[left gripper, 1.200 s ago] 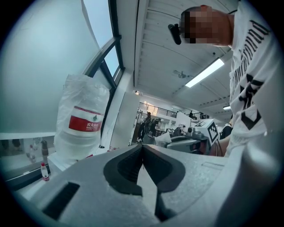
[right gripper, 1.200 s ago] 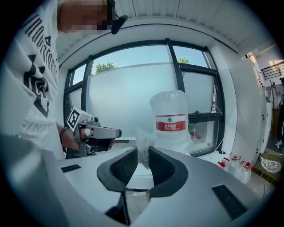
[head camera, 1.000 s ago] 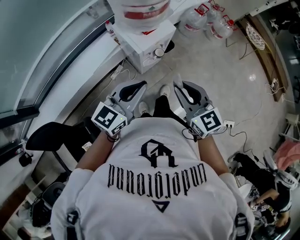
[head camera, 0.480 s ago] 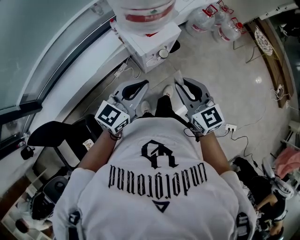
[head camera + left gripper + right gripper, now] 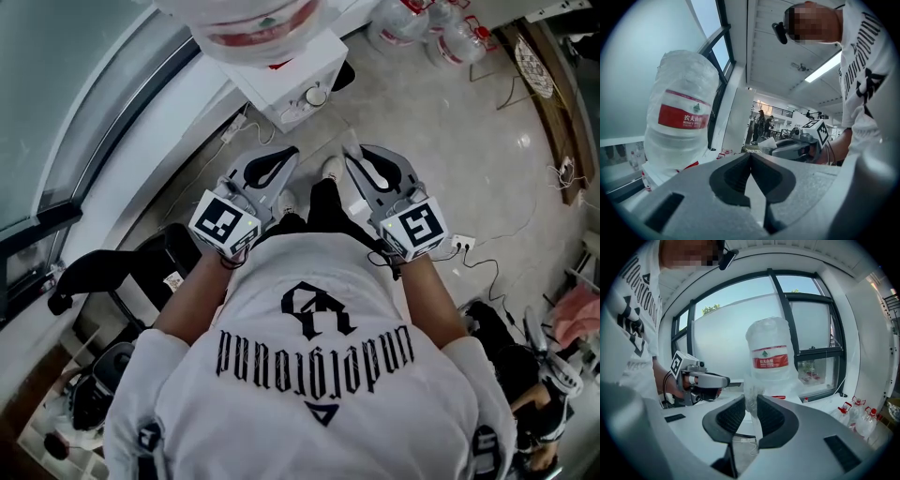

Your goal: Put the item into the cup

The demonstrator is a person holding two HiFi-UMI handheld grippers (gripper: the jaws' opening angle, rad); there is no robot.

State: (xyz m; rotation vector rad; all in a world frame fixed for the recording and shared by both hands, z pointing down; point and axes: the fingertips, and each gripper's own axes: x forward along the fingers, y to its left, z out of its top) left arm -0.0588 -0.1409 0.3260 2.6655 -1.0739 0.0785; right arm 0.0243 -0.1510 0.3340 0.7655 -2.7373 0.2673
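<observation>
Water bottle [image 5: 771, 357] looms beyond our right tongs [image 5: 751, 401], pinching thin clear plastic [image 5: 752, 389], likely light, crushable, best squeezed gently; left tongs [image 5: 751, 157] pressed together, empty.

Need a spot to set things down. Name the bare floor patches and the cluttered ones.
Bare tiles lie between the water dispenser and the spare bottles, running rightward. Crowded: power strip with cables at right, black chair at left.
</observation>
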